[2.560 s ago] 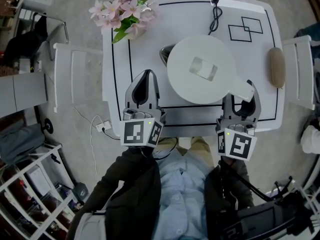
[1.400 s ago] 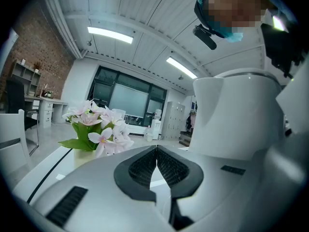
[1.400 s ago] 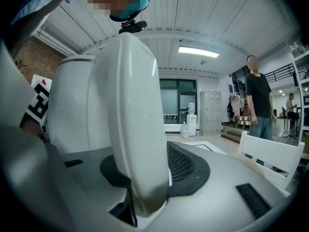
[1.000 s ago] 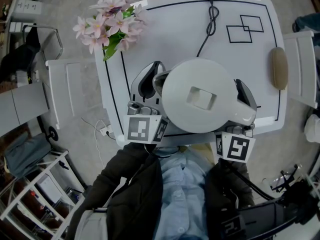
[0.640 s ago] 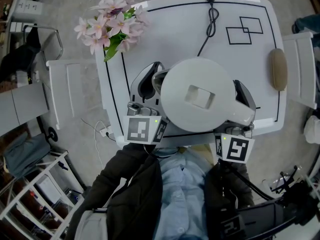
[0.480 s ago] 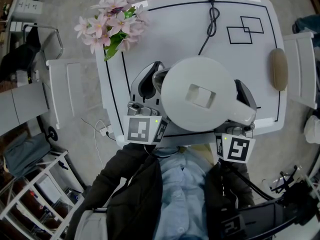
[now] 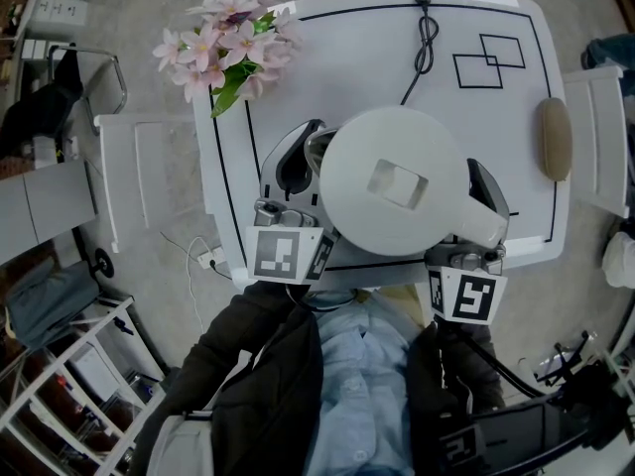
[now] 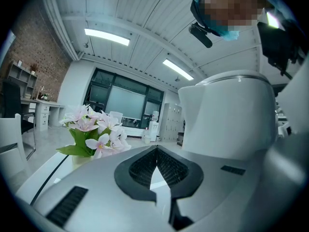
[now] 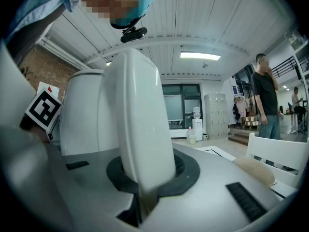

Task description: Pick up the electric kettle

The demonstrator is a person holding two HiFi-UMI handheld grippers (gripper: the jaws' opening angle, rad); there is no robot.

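The white electric kettle hangs above the white table, seen from above with its lid toward me and its spout at the upper left. My right gripper is shut on the kettle's handle. In the right gripper view the handle stands upright between the pads of that gripper, with the kettle's body to the left. My left gripper lies just left of the kettle, shut and holding nothing. In the left gripper view, that gripper has the kettle at its right.
A vase of pink flowers stands at the table's far left corner. A black cord runs from the far edge toward the kettle. A beige oval object lies at the right edge. White chairs flank the table. A person stands further off.
Since the earliest frame the kettle has risen off the table toward me and the left gripper has come forward beside it. Over the last second nothing has visibly moved.
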